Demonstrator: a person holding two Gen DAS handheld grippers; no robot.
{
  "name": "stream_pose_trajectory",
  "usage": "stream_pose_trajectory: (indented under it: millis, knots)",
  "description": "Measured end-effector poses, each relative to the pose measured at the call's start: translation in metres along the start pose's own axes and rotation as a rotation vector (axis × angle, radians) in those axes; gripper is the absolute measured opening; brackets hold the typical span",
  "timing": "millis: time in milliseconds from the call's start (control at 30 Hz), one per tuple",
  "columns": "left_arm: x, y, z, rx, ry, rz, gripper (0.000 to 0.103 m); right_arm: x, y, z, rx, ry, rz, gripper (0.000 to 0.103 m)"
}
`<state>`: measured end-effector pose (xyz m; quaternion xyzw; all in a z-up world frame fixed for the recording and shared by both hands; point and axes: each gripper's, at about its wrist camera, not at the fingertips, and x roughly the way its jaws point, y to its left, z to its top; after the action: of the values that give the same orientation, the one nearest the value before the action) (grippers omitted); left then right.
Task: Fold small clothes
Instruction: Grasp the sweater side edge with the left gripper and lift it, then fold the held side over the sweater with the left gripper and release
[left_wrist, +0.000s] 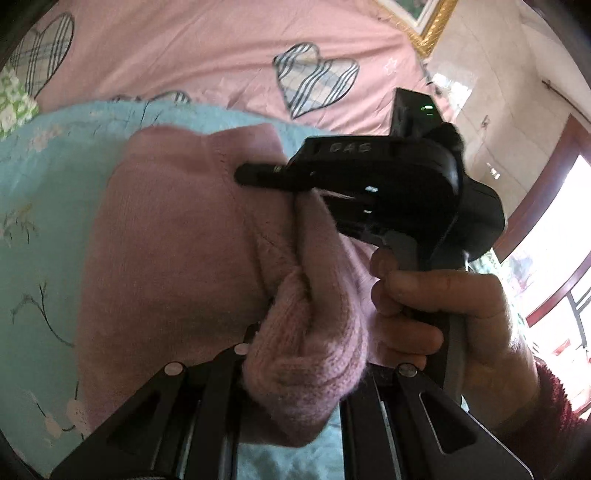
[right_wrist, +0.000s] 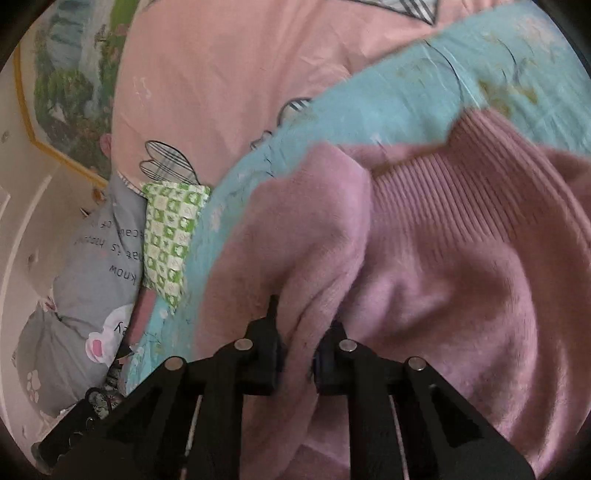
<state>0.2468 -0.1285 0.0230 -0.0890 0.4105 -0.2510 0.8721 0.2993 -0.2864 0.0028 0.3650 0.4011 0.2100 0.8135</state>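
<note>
A fuzzy pink knit sweater (right_wrist: 436, 258), ribbed at its hem, lies rumpled on a light blue flowered sheet (left_wrist: 44, 229) spread over a bed's pink quilt (left_wrist: 177, 55) with plaid hearts. A green checked pillow (right_wrist: 170, 236) and a grey printed one (right_wrist: 85, 273) sit at the side. The left claw (left_wrist: 295, 354) is clamped on a bunched fold of knit; the right claw (right_wrist: 295, 354) pinches another fold. In the left view the right claw and its hand (left_wrist: 454, 325) block the sweater's far side.

Much of both grips is buried in knit.

The left gripper (left_wrist: 295, 365) has its fingertips hidden under bunched pink sweater (left_wrist: 177, 236). The right gripper (right_wrist: 297, 354) is swallowed likewise; the ribbed fabric blurs. Grey pillow (right_wrist: 92, 266) lettering is partly covered.
</note>
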Motion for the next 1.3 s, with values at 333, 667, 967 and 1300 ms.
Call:
stream_pose_trajectory:
  millis: [333, 667, 967, 1300]
  knots:
    - [0.043, -0.074, -0.012, 0.088, 0.062, -0.110, 0.008, -0.101, -0.028, 0.006, -0.054, -0.132, -0.090, 0.014]
    - [0.067, -0.088, -0.024, 0.106, 0.123, -0.092, 0.016, -0.103, -0.077, -0.003, 0.004, -0.136, -0.129, 0.014]
    - [0.026, -0.082, -0.046, 0.149, 0.180, -0.154, 0.043, -0.133, -0.077, -0.019, 0.015, -0.193, -0.282, 0.032]
    - [-0.034, 0.001, -0.084, 0.106, 0.112, 0.154, 0.057, -0.170, -0.030, -0.077, -0.040, -0.194, -0.235, 0.046]
